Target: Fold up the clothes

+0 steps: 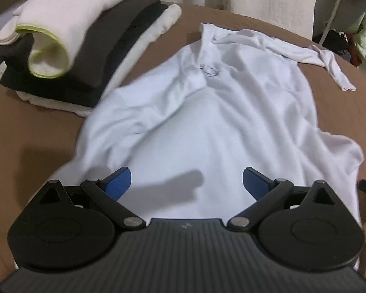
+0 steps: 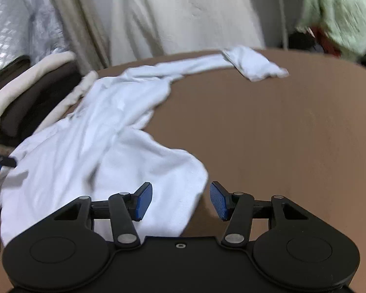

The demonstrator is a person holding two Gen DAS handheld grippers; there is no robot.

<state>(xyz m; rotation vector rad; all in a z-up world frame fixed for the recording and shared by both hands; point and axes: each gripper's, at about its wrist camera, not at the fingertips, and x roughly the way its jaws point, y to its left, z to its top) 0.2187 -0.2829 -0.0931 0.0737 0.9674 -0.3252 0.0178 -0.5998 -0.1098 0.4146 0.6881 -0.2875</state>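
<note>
Your work surface is a brown counter (image 1: 36,127) with a rounded far edge. Behind it hangs pale cream drapery (image 2: 183,12); a quilted silver sheet (image 2: 9,24) sits at the far left in the right wrist view, and a pale green quilted garment (image 2: 339,12) hangs at the far right. On the left part of the counter stands a stack of folded clothes (image 1: 68,56), dark layers between cream ones, topped by a white piece with a yellow-green hem.

The white long-sleeved shirt (image 1: 207,112) lies spread flat on the counter, just right of the stack, its left edge touching or overlapping the bottom cream layer. Your left claw (image 1: 186,183) hangs over the shirt's near end with its jaws spread wide; the blue pads (image 1: 119,183) press on nothing, and only flat cloth shows between them. Your right claw (image 2: 180,201) stands partly open at the shirt's near right corner: the rounded fold of cloth lies beneath the left pad and reaches into the gap, while the right pad is over bare counter. Neither pad grips the cloth.

The shirt's long axis runs away from you, hem end nearest the claws, the collar end toward the drapery. A small dark emblem (image 1: 209,69) marks the far half. One sleeve (image 1: 312,56) extends sideways to the right across the counter, its cuff folded over near the far edge. Both views are somewhat blurred.
</note>
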